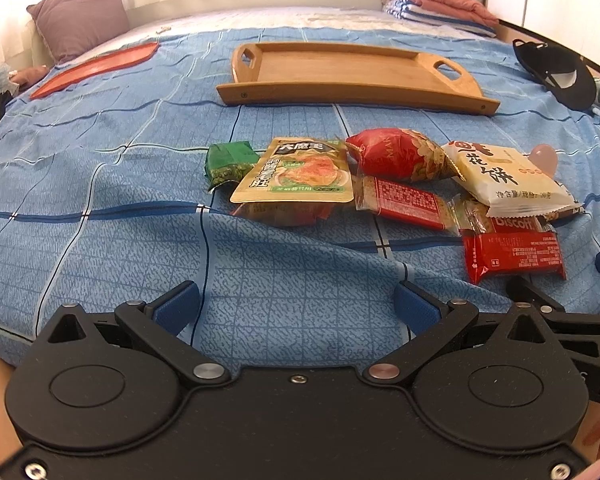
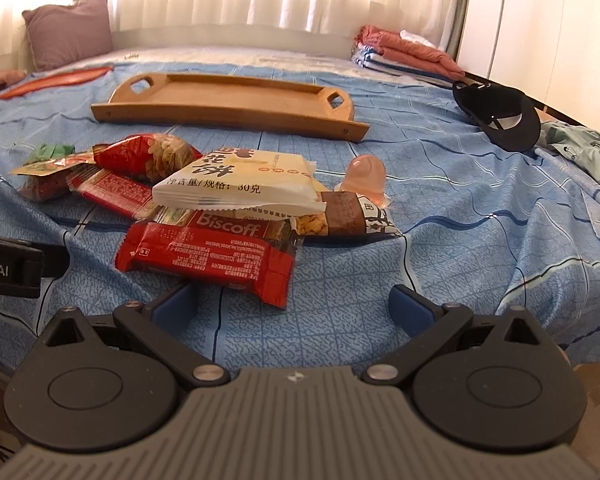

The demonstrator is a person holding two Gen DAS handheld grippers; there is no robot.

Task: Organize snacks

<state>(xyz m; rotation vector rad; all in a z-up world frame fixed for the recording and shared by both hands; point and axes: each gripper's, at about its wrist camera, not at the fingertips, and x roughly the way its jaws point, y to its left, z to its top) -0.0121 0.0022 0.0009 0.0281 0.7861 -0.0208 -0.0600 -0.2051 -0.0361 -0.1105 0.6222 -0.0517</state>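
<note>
Left wrist view: left gripper (image 1: 296,300) fingers apart, empty, over the blue bedsheet (image 1: 100,240). Snack pile (image 1: 380,184) lies ahead, short of the empty wooden tray (image 1: 340,68). Right gripper (image 2: 292,300) fingers likewise apart, nearest the red Biscoff pack (image 2: 208,256). Risk: overlapping wrappers, so one pinch could drag neighbours; slick foil may slip.

Bed (image 1: 100,208) w/ blue grid sheet. Wooden tray (image 1: 340,68) mid-bed, nothing in it. Snack pile (image 2: 204,204) in front of tray: green pack (image 1: 230,160), tan pouch (image 1: 296,172), red bags, white pack (image 2: 236,184), Biscoff (image 2: 208,256), pink jelly cup (image 2: 366,178). Red lid (image 1: 96,66) far left, purple pillow (image 1: 80,18) behind it. Black cap (image 2: 500,116) right, folded clothes (image 2: 408,52) far right corner
</note>
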